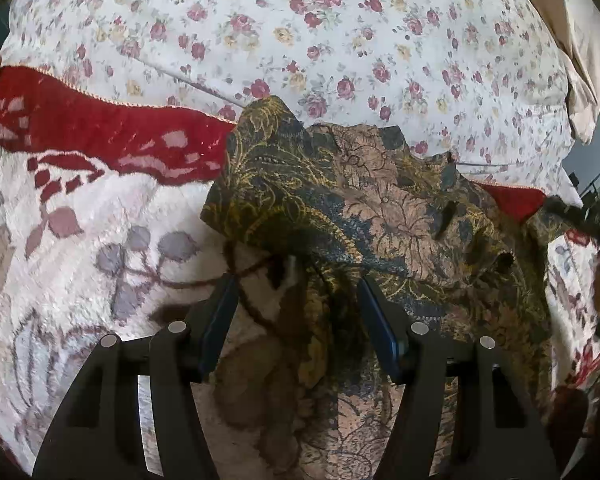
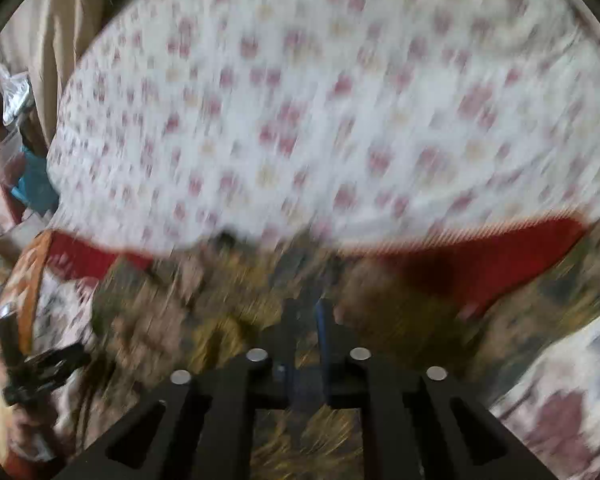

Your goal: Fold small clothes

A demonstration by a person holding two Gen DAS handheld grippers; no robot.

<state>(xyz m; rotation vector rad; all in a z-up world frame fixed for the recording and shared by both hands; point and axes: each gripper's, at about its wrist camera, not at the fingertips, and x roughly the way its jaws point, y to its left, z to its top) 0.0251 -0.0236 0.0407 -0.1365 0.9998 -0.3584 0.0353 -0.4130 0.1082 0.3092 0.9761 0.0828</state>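
Where the left wrist view is sharp, one patterned garment (image 1: 380,208), dark blue, gold and tan, lies crumpled on a plush blanket (image 1: 80,248) that is white with a red band and grey-mauve leaf shapes. Behind both spreads a white sheet with small roses (image 1: 300,20), and a beige cloth (image 1: 572,52) shows at the upper right edge. The left gripper (image 1: 296,284) points down at the near edge of the garment; its jaws stand wide apart, with a fold of the cloth and a thin brown string (image 1: 256,276) lying in the gap, and neither blue pad presses on anything. At the far right edge a dark blurred shape may be the other gripper, though I cannot tell.

Turning to the right wrist view, everything is smeared by motion. It alone shows the right gripper (image 2: 306,308), whose jaws sit close together with a narrow gap over the same garment (image 2: 228,320); I cannot tell whether cloth is pinched between them. It also shows clutter at the left beyond the bed, including something blue (image 2: 36,188), and the left gripper (image 2: 40,368) as a dark shape low at the left.
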